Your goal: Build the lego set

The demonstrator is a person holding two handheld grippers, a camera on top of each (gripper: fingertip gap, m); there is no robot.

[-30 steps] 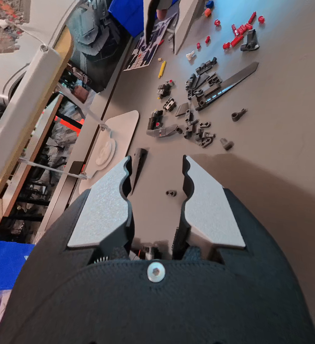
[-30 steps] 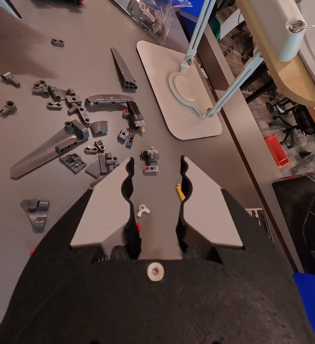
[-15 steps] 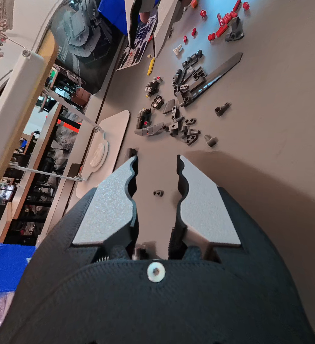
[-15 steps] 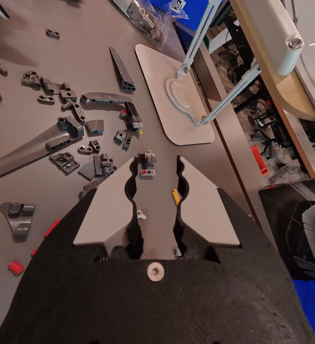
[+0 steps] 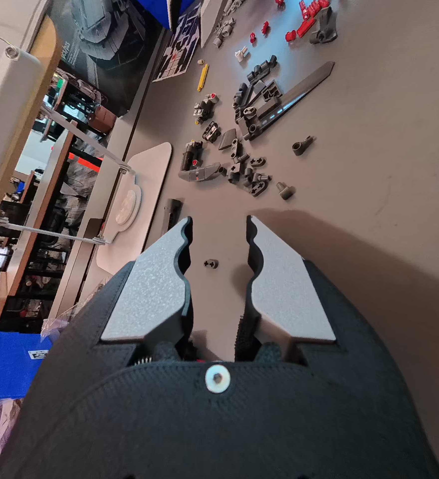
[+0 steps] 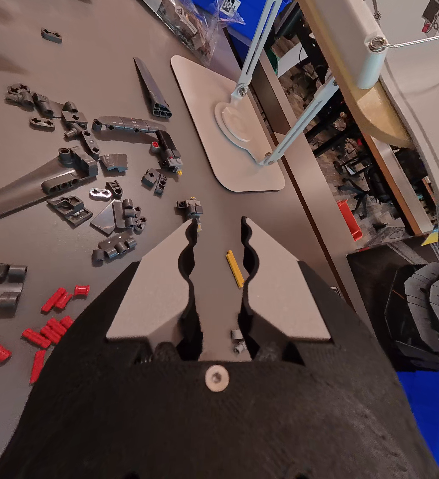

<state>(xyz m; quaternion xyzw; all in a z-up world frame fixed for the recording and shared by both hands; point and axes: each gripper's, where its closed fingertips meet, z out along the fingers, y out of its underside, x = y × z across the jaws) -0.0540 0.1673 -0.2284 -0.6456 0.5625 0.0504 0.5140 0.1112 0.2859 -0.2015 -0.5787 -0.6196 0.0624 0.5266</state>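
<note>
My left gripper [image 5: 219, 220] hovers released over a small dark connector [image 5: 211, 263]; my right gripper [image 6: 217, 220] gapes above a yellow axle [image 6: 235, 268]. Nothing's lifted; parts lie scattered.

Two wrist views, low over table [image 5: 369, 181], facing oppositely (shared parts)

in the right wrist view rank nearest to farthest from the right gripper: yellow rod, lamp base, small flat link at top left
1. yellow rod: on the table between the right gripper fingers, by the right one.
2. lamp base: ahead, slightly right.
3. flat link: far ahead, left.
</note>
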